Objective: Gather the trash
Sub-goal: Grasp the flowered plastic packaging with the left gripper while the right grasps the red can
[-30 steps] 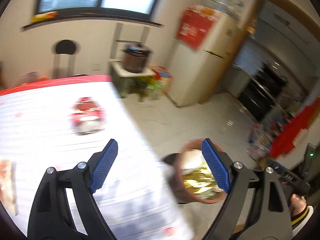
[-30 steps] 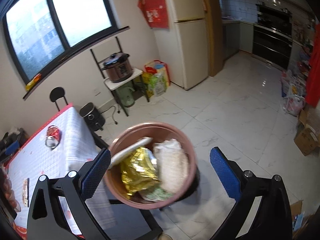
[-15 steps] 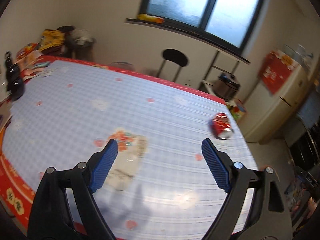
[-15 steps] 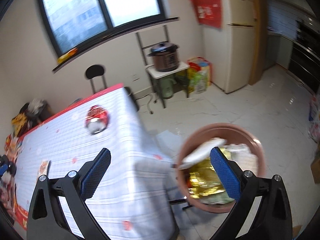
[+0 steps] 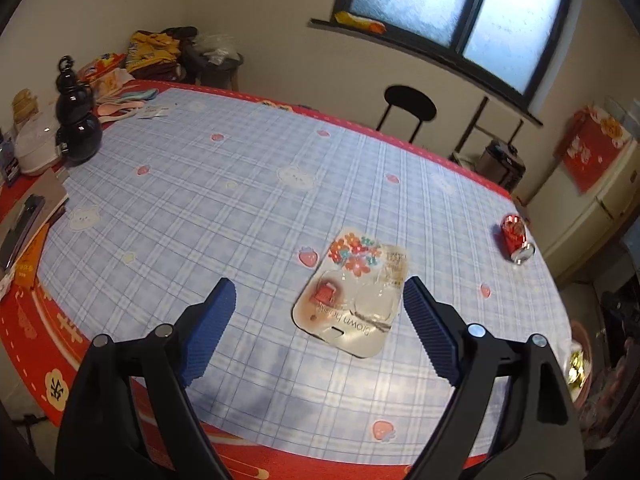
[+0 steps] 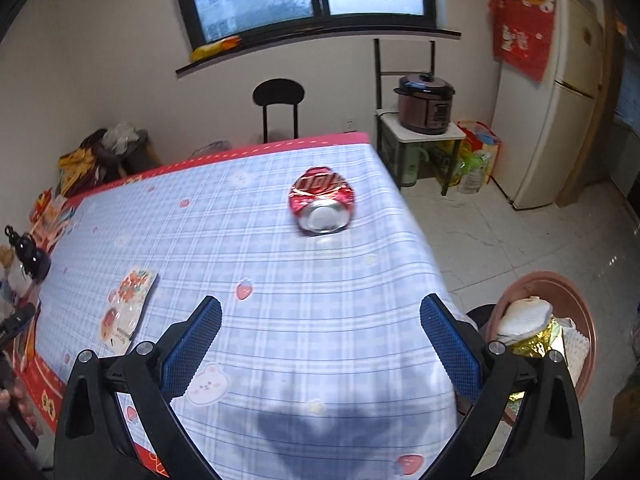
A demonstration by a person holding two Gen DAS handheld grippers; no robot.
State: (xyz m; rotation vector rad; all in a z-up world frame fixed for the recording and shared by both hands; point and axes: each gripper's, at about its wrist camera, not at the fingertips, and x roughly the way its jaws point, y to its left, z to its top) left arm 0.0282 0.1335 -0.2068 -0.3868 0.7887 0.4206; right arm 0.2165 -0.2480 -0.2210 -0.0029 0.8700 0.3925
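An empty blister card with flower print (image 5: 354, 286) lies flat on the blue checked tablecloth (image 5: 224, 208), just ahead of my open, empty left gripper (image 5: 316, 330). The card also shows in the right wrist view (image 6: 126, 306) at far left. A crushed red soda can (image 6: 322, 206) lies on its side ahead of my open, empty right gripper (image 6: 320, 344), and shows in the left wrist view (image 5: 516, 238) near the table's right edge. A brown trash bin (image 6: 560, 332) with wrappers in it stands on the floor right of the table.
A black gourd-shaped bottle (image 5: 76, 128), a white box and papers sit at the table's far left. A black chair (image 6: 278, 106) stands behind the table. A rack with a rice cooker (image 6: 426, 104) and a fridge (image 6: 560, 100) stand to the right.
Both grippers swung left from the bin towards the table. The left now faces the blister card, the right faces the can. Both stayed open and empty.
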